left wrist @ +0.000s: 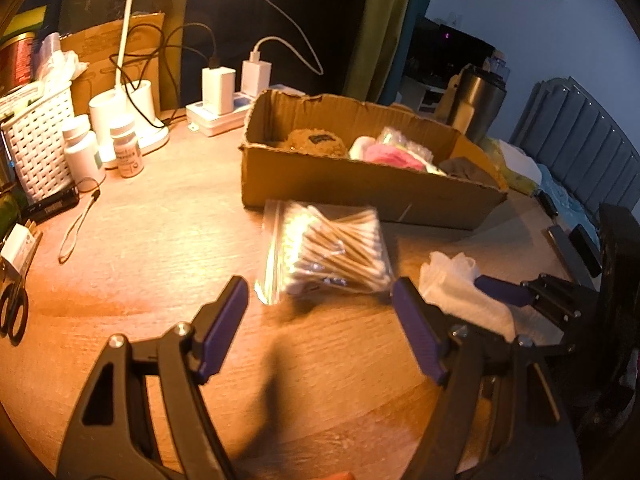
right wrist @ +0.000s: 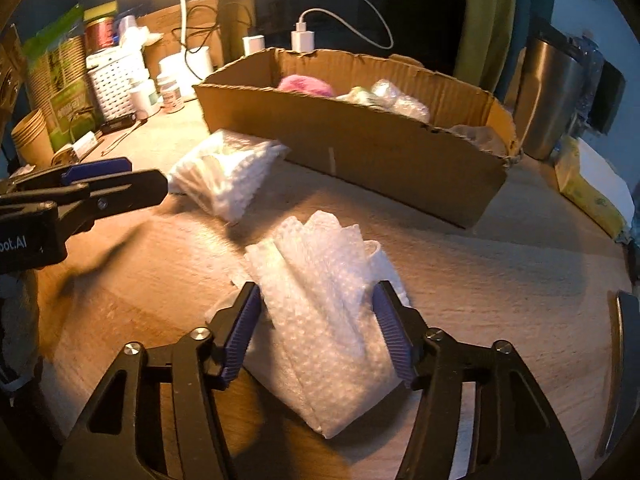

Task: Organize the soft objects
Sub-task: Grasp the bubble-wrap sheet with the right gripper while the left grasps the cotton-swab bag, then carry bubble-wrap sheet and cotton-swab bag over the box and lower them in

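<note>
Right gripper [right wrist: 316, 328] sits bottom center of its own view with both purple pads either side of a folded white paper towel [right wrist: 320, 320]; the jaws stand fairly wide, the pads look like they're just at the towel's edges, and I can't say for sure they're pressing it. That towel lies on the wooden table [right wrist: 500, 280]. Left gripper [left wrist: 320, 328] is at the bottom of the left view, spread wide with nothing between the pads, hovering just short of one zip bag of cotton swabs [left wrist: 332, 252] in the middle of the frame. In the left view the right gripper pokes in from the right edge, next to the towel.

Going outward: one cardboard box [left wrist: 360, 188] just behind the swab bag, upper center. Inside it I count a brown plush thing [left wrist: 316, 142], something pink and fluffy [left wrist: 394, 156], a crinkly clear packet [left wrist: 400, 138] and a dark cloth [left wrist: 464, 168] at the right end.

Upper left of the left view: two pill bottles [left wrist: 84, 150], one white woven basket [left wrist: 36, 148], a lamp base [left wrist: 124, 120], and two white chargers [left wrist: 218, 88] plugged into one power strip [left wrist: 212, 118]. One pair of scissors [left wrist: 14, 312] at the left edge. One steel tumbler [left wrist: 476, 100] sits upper right, behind the box.
</note>
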Action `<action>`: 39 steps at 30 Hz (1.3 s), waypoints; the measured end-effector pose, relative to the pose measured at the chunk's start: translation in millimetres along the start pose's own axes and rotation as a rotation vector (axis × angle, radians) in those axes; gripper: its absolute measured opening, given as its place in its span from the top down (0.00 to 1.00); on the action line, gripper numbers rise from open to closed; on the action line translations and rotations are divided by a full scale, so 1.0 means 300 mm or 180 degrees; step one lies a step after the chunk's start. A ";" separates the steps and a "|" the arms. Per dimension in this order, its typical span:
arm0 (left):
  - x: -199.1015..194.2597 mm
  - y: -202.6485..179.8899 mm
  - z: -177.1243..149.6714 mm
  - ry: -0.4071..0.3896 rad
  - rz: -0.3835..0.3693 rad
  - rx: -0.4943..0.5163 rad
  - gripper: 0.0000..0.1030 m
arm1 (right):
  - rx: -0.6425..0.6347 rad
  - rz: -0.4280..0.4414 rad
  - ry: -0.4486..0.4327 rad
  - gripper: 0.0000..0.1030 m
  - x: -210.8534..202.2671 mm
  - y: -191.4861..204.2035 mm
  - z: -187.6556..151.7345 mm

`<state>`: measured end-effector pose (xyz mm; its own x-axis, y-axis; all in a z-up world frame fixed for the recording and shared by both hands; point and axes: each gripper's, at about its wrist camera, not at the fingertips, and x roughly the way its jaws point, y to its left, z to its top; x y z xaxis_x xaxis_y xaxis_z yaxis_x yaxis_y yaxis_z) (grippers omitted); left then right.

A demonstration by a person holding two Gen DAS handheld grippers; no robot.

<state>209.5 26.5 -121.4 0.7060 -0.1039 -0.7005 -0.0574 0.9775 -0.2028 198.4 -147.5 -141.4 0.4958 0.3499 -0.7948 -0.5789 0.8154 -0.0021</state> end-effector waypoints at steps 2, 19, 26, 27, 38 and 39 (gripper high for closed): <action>0.012 -0.005 0.008 0.0029 0.0001 0.0011 0.25 | 0.0027 -0.0011 -0.0002 0.54 -0.004 -0.014 0.002; 0.180 -0.043 0.089 0.0354 0.0204 0.0089 0.14 | 0.0217 0.0068 -0.0019 0.83 -0.021 -0.099 0.004; 0.241 -0.041 0.093 0.0425 0.0313 0.0123 0.14 | 0.0245 0.0123 -0.0009 0.83 -0.009 -0.134 0.017; 0.247 -0.042 0.094 0.0423 0.0332 0.0137 0.14 | 0.0251 0.0134 -0.0011 0.83 -0.010 -0.138 0.016; 0.227 -0.048 0.078 0.0369 0.0218 0.0193 0.30 | 0.0244 0.0197 -0.0085 0.83 -0.036 -0.139 0.004; 0.218 -0.050 0.074 0.0364 0.0204 0.0200 0.31 | 0.0223 0.0184 -0.0096 0.83 -0.042 -0.135 0.003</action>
<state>272.4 9.0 -149.0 0.6171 -0.0576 -0.7848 -0.0530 0.9920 -0.1145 216.1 -184.5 -130.9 0.4828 0.4103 -0.7737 -0.5610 0.8233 0.0865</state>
